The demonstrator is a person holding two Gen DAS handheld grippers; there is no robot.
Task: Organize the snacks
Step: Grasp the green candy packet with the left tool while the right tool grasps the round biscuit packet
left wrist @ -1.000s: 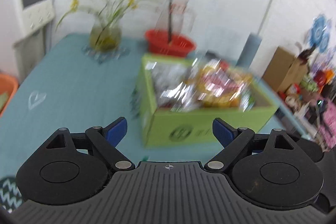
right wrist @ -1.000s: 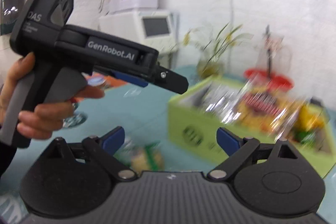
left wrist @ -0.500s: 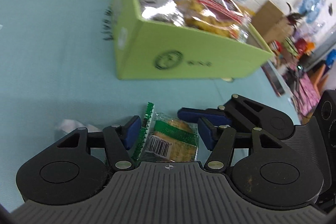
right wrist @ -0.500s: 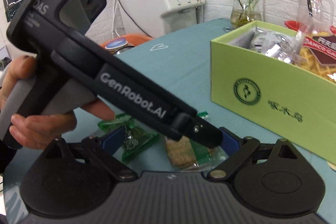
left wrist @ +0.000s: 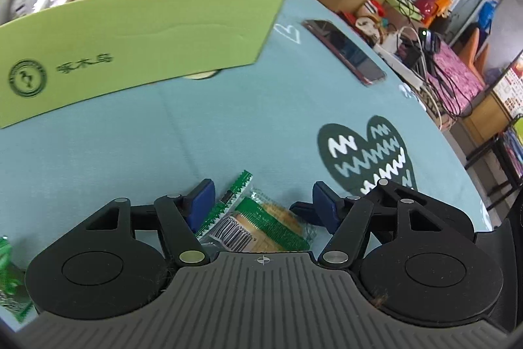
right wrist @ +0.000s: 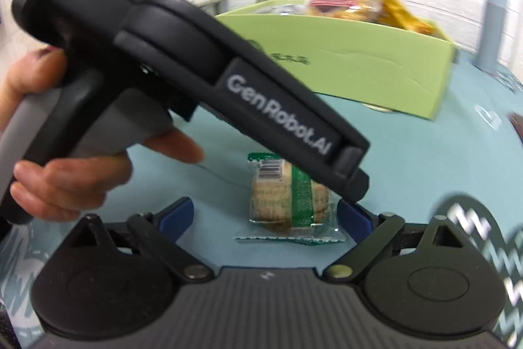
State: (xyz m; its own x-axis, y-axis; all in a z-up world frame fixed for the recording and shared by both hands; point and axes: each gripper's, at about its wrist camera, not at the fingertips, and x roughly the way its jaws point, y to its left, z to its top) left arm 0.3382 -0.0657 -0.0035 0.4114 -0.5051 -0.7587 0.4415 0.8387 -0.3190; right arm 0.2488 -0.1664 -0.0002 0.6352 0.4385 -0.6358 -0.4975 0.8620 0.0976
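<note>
Crinkly foil cracker packet [left wrist: 258,226] lies between our opening left gripper [left wrist: 261,201]; right gripper [right wrist: 266,216] spread; collision could knock it away.

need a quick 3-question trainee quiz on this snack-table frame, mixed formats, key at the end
1. True or false: the green-wrapped cracker packet already lies inside the lime-green cardboard box.
2. What lies flat on the teal tablecloth to the right of the box in the left wrist view? A) phone B) spoon C) cup
3. Fill in: the right tool has its jaws ___.

Key: 1 false, it lies on the tablecloth. 2 A, a red-cased phone. 3 open.
</note>
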